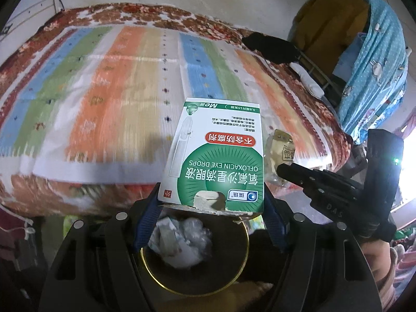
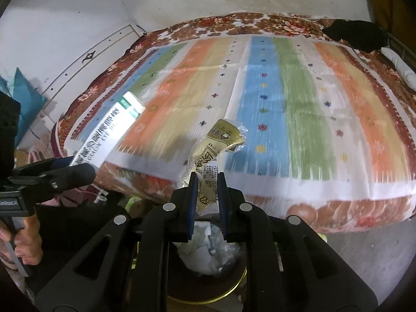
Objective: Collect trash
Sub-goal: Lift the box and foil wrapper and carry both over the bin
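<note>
The left gripper [image 1: 212, 202] clamps the eye-drop box [image 1: 213, 156] by its lower end, long axis upright; the right gripper [image 2: 206, 195], jaws nearly closed, pinches the gold wrapper [image 2: 221, 143], which stands up from the pads. The gold-rimmed bin [image 1: 244, 257], already holding crumpled paper [image 1: 179, 244], sits directly below both sets of jaws, beside the near edge of the bed [image 2: 286, 187]; release should therefore drop each item straight in. A striped cover [image 2: 260, 91] lies on the bed; a stained wall [image 2: 182, 5] stands behind.

left gripper [image 1: 212, 208] – fingers wide, gripping | right gripper [image 2: 207, 182] – fingers nearly closed, gripping
</note>
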Demonstrator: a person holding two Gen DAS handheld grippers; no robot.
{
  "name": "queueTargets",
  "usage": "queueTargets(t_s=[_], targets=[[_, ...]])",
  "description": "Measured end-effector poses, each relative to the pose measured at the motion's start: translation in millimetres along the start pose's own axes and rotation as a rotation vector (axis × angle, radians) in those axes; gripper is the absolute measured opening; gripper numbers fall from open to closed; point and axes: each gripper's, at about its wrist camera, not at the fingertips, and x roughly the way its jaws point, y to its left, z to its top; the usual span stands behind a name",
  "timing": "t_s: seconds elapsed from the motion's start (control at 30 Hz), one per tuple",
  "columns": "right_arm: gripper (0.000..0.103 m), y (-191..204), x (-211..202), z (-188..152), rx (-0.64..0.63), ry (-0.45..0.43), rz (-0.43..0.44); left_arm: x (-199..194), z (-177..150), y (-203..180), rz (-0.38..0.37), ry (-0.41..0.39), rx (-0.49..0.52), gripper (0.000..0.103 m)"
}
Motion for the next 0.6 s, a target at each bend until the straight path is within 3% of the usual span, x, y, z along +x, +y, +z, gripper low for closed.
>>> queueTargets(t_s=[0.13,0.47,0.6], targets=[[0.014,9.0,-8.3,-20.7,-0.006,-0.002,0.049,-2.1,-17.3,-0.9,-0.017,0.01,-0.001,0.071],[0.014,27.3,-6.3,-56.7,-0.04,0.059,0.042,2.6,-55.6,-0.1,-0.032,0.057,-0.017,0.071],[0.014,28.7,-1.5,-66.8,-0.03,0.092,0.04,12.3,-65.7,2.9,-0.062,0.118,-0.057,0.071]])
